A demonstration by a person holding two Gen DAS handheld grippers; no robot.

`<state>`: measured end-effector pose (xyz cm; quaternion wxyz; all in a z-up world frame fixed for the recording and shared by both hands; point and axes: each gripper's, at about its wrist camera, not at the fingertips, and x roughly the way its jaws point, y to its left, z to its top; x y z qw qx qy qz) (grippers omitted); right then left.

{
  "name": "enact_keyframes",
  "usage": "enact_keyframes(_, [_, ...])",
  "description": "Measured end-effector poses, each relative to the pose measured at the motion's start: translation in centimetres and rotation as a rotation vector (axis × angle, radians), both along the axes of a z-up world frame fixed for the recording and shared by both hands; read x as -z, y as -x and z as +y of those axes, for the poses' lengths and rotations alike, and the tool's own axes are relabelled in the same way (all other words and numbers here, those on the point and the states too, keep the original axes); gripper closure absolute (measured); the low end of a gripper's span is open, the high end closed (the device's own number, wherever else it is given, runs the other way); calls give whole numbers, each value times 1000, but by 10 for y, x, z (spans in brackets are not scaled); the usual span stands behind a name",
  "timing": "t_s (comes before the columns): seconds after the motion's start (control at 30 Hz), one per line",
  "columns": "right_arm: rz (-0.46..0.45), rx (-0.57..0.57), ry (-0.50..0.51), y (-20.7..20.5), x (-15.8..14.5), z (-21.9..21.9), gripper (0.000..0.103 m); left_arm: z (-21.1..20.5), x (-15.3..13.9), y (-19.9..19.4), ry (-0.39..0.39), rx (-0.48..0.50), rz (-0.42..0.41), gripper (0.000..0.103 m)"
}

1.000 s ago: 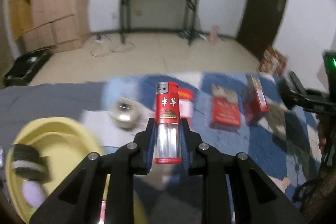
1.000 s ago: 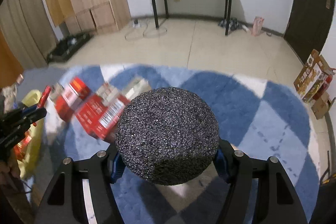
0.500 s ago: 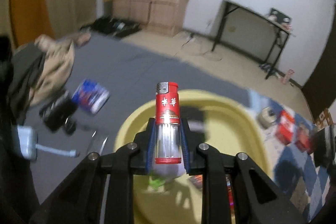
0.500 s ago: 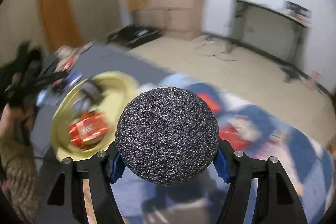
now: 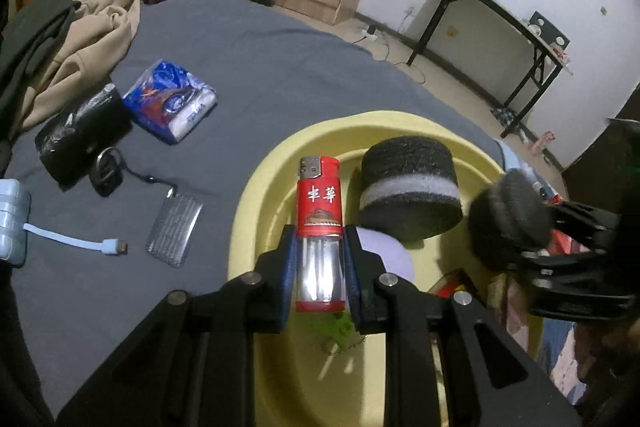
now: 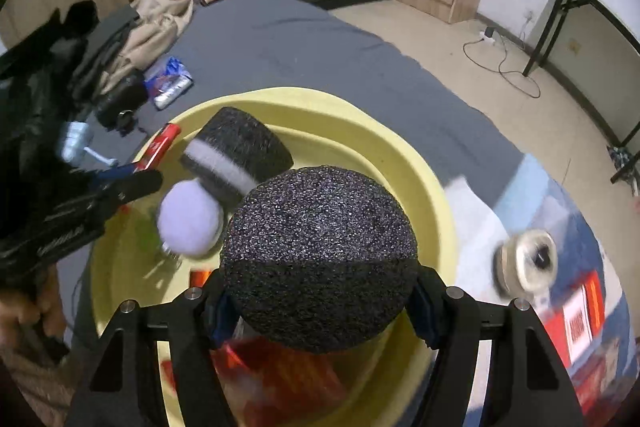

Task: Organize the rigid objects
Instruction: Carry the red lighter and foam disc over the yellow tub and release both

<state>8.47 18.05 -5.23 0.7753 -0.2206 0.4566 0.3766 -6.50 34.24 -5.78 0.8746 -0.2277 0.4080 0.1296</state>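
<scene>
My left gripper [image 5: 320,267] is shut on a red lighter [image 5: 320,211] with a clear lower half, held upright over the near rim of a yellow basin [image 5: 256,203]. My right gripper [image 6: 316,303] is shut on a round black sponge [image 6: 318,259] over the same basin [image 6: 420,163]. It shows at the right in the left wrist view [image 5: 508,223]. Inside the basin lie another black sponge with a grey band [image 5: 410,191], a lilac round pad [image 6: 188,219], a green item and red packs [image 6: 280,379].
The basin sits on a grey bed sheet [image 5: 248,59]. Left of it lie a blue tissue pack [image 5: 172,103], a black pouch [image 5: 80,135], a clear card case [image 5: 174,227], a cable plug [image 5: 110,247] and clothes. A tape roll [image 6: 526,263] and red packs lie on the blue rug.
Both grippers have swung left from over the blue rug to over the yellow basin, each still holding its object. The right gripper has come close beside the left one.
</scene>
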Motion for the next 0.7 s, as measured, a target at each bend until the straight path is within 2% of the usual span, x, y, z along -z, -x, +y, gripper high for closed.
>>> enact_keyframes(0.17, [4,-8,58,-23,26,28,36,-11,3,-11,11,41,10,79])
enact_keyframes(0.23, [15,-11,68,-26,34,34,36,-14,9,-17,-2,39,48,79])
enact_keyframes(0.4, [3,-13,70,-27,40,39,35,-10,9,-15,14,17,41,78])
enact_keyframes(0.5, [-21,-31,97,-18,39,39,33,-5,3,-10,33,1,28,59])
enact_keyframes(0.57, [-23,-43,80,-8,29,31,19,-4,-11,-1,26,-3,-14,42])
enact_keyframes(0.6, [-23,-42,52,-3,21,25,14,-4,-21,5,2,-17,-43,24])
enact_keyframes(0.63, [-27,-38,29,1,14,18,6,-6,-31,12,-20,-30,-75,10])
enact_keyframes(0.7, [-54,-21,-39,12,-7,-4,1,-14,-55,25,-51,-28,-159,3])
